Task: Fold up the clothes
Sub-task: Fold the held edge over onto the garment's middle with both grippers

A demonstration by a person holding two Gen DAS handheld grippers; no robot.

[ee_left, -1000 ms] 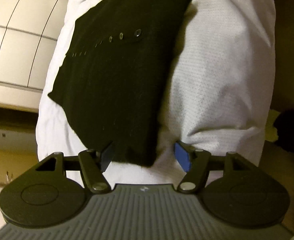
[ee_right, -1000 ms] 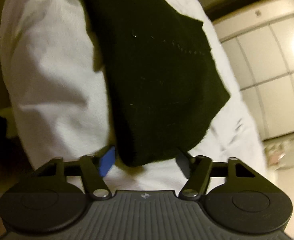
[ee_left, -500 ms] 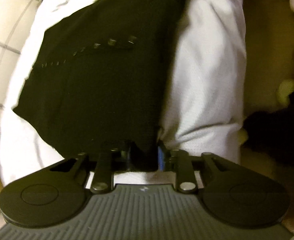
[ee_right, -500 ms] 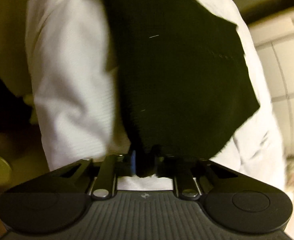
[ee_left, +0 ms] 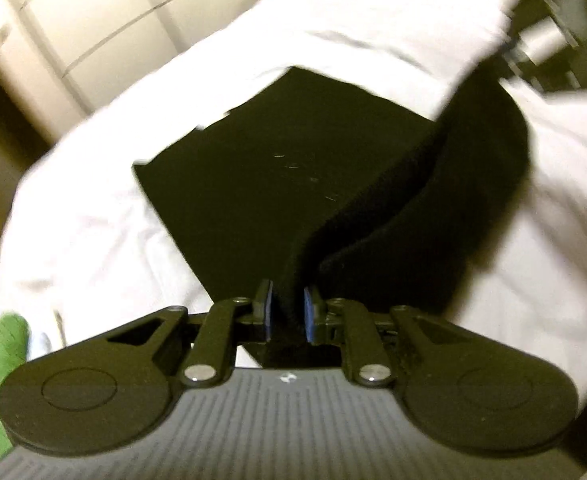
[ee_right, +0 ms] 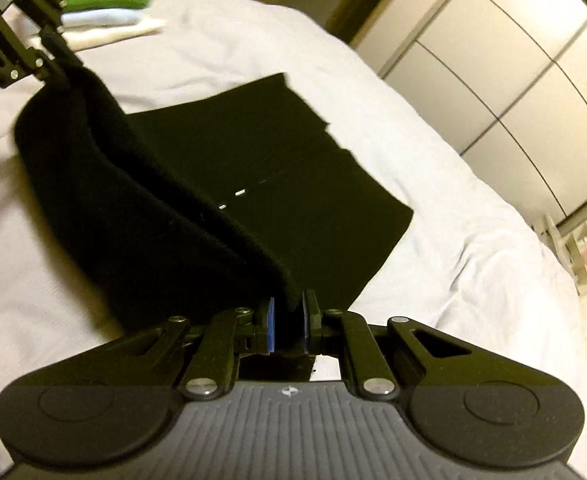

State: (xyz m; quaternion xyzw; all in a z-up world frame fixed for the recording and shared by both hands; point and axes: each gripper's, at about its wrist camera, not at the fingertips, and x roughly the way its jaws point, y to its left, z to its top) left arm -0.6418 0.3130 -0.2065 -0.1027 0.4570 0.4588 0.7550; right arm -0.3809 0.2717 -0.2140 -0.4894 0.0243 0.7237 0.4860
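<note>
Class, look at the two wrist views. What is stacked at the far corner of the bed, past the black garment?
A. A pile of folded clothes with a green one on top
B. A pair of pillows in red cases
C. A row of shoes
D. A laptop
A: in the right wrist view a pile of folded clothes, green on top of pale ones, sits on the white bed beyond the black garment.

Left gripper [ee_left: 287, 314], right gripper [ee_right: 289, 326]: black linkages, silver screws, blue-padded fingers [ee_left: 308, 312], ribbed grey housing.
</note>
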